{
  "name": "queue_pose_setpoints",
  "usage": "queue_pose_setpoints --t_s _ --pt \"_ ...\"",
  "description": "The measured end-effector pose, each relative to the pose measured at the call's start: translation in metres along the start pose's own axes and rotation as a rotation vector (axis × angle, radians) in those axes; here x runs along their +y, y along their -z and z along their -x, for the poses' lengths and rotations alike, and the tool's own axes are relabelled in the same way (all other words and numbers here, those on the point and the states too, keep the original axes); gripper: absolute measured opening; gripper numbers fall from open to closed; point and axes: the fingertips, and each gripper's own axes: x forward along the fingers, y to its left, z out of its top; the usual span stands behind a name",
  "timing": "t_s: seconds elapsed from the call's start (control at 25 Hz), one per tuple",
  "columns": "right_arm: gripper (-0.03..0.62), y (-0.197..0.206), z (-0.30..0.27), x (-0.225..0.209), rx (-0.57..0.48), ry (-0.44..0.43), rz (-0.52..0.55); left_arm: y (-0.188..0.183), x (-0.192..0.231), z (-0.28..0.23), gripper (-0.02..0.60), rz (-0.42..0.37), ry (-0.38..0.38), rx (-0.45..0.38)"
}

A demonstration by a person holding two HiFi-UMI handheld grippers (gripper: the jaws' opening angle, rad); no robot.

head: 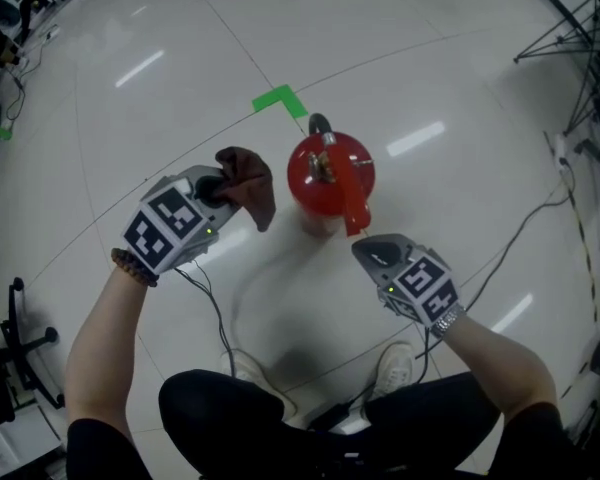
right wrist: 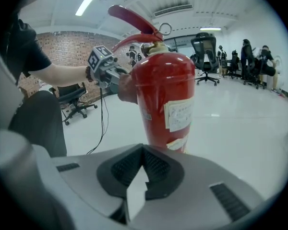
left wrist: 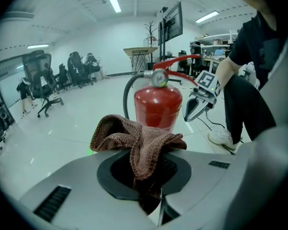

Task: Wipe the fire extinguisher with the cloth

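Observation:
A red fire extinguisher stands upright on the pale floor, with a red lever, a gauge and a black hose. My left gripper is shut on a brown knitted cloth, held just left of the extinguisher's top. In the left gripper view the cloth bunches over the jaws with the extinguisher right behind it. My right gripper hangs shut and empty to the right of the extinguisher, a short way off. The right gripper view shows the red cylinder close ahead with white labels.
A green tape corner marks the floor behind the extinguisher. Cables trail on the floor by the person's shoes. Office chairs and seated people stand far off. A tripod stand sits at the right.

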Motion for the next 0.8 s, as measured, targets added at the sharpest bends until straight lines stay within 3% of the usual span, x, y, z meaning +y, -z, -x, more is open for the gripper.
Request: queue_pose_setpoints --t_s 0.36,0.8 --pt "0.023 -0.014 0.014 -0.013 -0.057 0.025 -0.010 -0.064 -0.059 0.055 0.046 -0.084 0.104 -0.099" --pt "0.022 -0.021 0.027 -0.017 -0.096 0.040 -0.008 -0.112 -0.113 0.065 0.046 -0.171 0.191 -0.153"
